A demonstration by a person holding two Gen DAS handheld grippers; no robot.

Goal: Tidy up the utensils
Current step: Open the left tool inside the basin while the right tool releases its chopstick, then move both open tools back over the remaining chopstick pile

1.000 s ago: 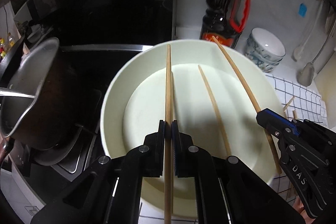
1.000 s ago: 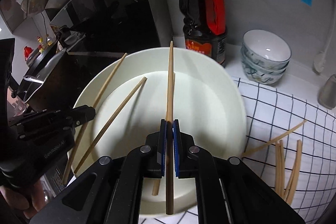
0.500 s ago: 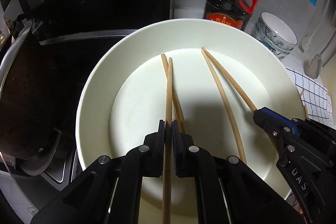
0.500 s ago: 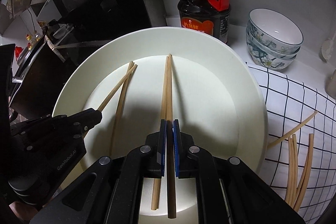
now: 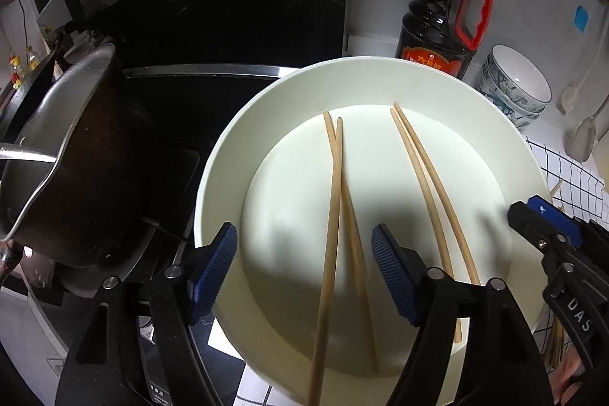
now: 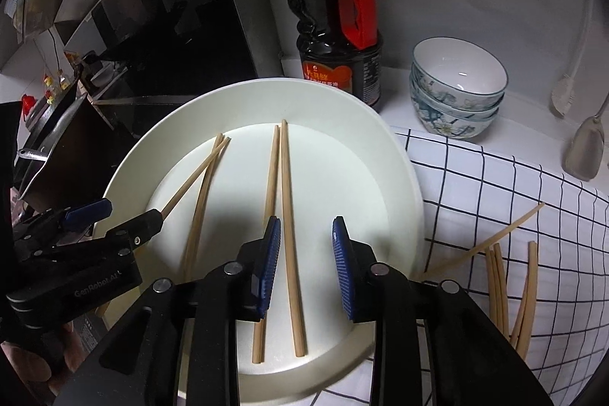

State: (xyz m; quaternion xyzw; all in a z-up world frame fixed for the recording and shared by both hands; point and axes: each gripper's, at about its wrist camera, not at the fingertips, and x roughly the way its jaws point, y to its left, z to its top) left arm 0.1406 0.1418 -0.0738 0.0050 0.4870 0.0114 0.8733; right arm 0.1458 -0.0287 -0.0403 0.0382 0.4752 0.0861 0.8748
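A large white plate holds two pairs of wooden chopsticks. In the left wrist view, my left gripper is open above the left pair, which lies crossed on the plate. In the right wrist view, my right gripper is open above the right pair, which lies nearly parallel. The left pair and my left gripper show at the left there. My right gripper shows at the right edge of the left wrist view, next to the right pair.
Several loose chopsticks lie on a checked cloth right of the plate. A dark sauce bottle and stacked patterned bowls stand behind. A dark pot sits on the stove at left. Spoons hang at far right.
Both grippers have opened and let go of their chopsticks, which now lie on the plate beside their partners. Both grippers have drawn back a little.
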